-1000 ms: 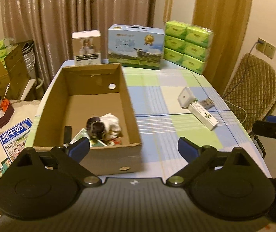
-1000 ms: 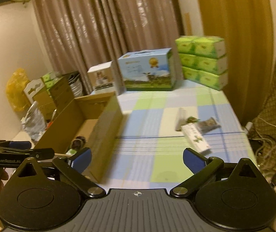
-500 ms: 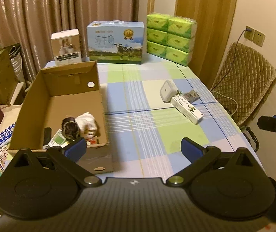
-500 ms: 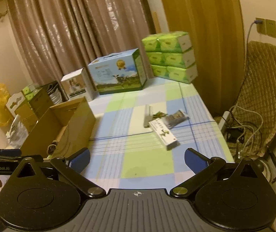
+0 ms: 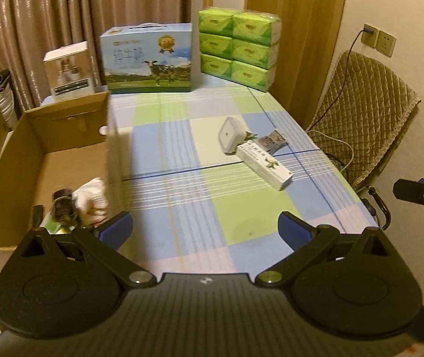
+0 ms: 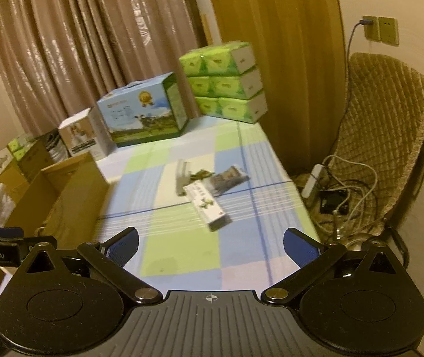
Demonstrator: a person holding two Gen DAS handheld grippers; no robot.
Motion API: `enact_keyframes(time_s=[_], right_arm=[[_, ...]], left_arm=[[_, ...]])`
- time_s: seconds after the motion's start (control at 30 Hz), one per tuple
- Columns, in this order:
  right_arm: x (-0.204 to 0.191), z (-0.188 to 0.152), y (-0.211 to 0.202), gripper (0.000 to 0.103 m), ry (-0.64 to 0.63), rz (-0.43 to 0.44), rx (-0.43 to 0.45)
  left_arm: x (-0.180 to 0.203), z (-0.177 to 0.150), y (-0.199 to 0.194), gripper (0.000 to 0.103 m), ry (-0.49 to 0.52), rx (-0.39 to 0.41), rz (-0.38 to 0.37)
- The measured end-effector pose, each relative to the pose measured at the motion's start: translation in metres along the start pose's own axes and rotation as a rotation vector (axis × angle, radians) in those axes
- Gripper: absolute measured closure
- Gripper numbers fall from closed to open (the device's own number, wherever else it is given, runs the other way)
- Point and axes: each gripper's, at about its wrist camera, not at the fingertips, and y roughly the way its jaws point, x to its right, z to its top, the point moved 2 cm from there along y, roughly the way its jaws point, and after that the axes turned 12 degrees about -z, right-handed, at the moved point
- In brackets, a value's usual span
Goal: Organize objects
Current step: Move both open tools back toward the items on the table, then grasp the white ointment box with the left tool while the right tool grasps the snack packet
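Your left hand-held gripper [image 5: 204, 227] has just been opening and now stands spread wide with nothing between its pads, over the near edge of the counter [image 5: 182, 154]. Your right hand-held gripper [image 6: 210, 245] is also spread wide and empty, near the same edge. The white box [image 5: 264, 165], the white pad [image 5: 231, 135] and a packet [image 5: 272, 141] lie together toward the counter's right edge. The carton [image 5: 63, 148] sits along the left edge, holding a few items [image 5: 78, 202].
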Motion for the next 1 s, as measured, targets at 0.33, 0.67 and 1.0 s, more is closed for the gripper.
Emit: enact_keyframes(time_s=[0.33,0.67,1.0], right_arm=[[0.026,0.013,0.05,0.003,-0.087,-0.031,-0.008],[0.04,0.018,0.132,0.034,-0.179,0.011,-0.067],[0.055,0.019,0.189,0.035,-0.202,-0.015,-0.093]], left_arm=[[0.031,0.027,0.073,0.001,0.01,-0.023,-0.037],[0.035,0.04,0.167,0.002,-0.059,-0.048,-0.011],[0.041,0.048,0.26,0.018,-0.127,-0.054,-0.054]])
